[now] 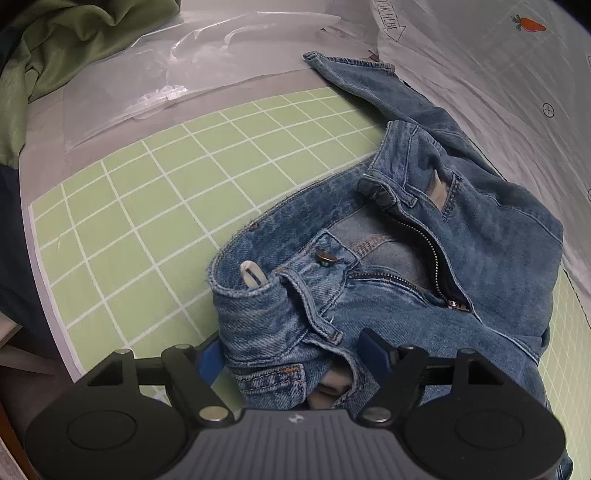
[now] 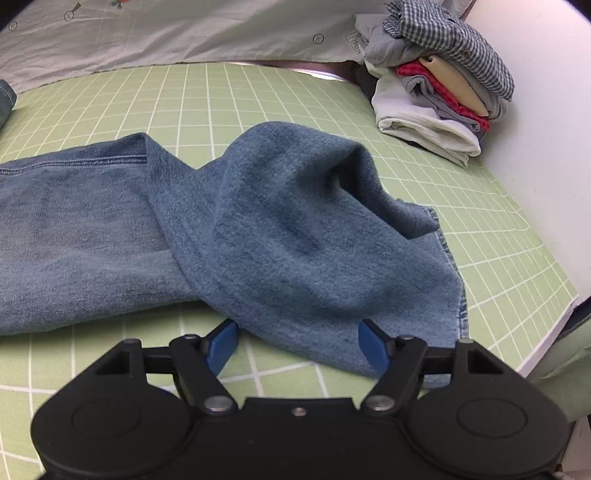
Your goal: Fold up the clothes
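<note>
A pair of blue jeans lies rumpled on the green grid mat point(image 1: 147, 206). In the left wrist view the waistband end point(image 1: 369, 280) faces me, fly unzipped and button undone. My left gripper point(image 1: 291, 358) is open, its blue fingers on either side of the waistband fabric. In the right wrist view a jeans leg point(image 2: 295, 229) lies crumpled on the mat point(image 2: 498, 240), its hem end bunched up. My right gripper point(image 2: 297, 347) is open, its blue fingers straddling the near edge of the leg.
A stack of folded clothes point(image 2: 443, 85) sits at the mat's far right corner. A white printed sheet point(image 2: 184, 29) lies along the back. A green garment point(image 1: 74, 48) and clear plastic bags point(image 1: 177, 74) lie at the far left. The mat's right edge point(image 2: 554, 325) is near.
</note>
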`<state>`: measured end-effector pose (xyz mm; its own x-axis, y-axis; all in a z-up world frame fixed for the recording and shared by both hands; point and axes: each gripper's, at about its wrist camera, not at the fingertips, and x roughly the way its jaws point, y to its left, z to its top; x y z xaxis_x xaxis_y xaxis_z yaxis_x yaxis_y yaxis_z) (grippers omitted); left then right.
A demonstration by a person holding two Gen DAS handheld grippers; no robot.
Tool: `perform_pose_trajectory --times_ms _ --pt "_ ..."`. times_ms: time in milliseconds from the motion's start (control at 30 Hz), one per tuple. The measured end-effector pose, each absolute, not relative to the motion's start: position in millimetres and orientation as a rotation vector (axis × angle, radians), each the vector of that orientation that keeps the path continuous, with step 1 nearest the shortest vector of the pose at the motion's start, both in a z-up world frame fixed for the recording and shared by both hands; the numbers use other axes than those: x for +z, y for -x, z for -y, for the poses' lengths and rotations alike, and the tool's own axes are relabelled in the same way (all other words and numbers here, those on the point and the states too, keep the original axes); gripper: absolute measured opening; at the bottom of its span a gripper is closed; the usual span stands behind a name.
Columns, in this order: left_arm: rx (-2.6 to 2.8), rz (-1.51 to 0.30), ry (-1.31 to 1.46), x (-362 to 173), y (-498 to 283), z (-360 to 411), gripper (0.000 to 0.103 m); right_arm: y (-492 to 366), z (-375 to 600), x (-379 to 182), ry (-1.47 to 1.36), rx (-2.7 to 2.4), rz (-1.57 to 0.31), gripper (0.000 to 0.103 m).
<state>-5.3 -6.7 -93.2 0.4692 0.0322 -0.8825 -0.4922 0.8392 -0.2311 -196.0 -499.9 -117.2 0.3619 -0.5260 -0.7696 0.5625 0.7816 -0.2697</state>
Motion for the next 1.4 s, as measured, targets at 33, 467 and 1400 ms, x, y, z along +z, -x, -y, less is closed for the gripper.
perform_pose_trajectory --times_ms 33,467,1400 --pt "0.34 -1.046 0.496 -93.8 4.5 7.1 0.077 197.1 502.1 -117.3 -0.038 -0.705 -0.972 0.062" --pt "0.425 -1.076 0.511 -107.3 -5.8 11.4 0.08 151.7 612.5 -62.5 0.062 -1.007 -0.721 0.012" --pt "0.547 -1.164 0.419 -119.7 -38.9 35.7 0.101 140.7 649.4 -108.9 -0.318 -1.027 -0.762 0.09"
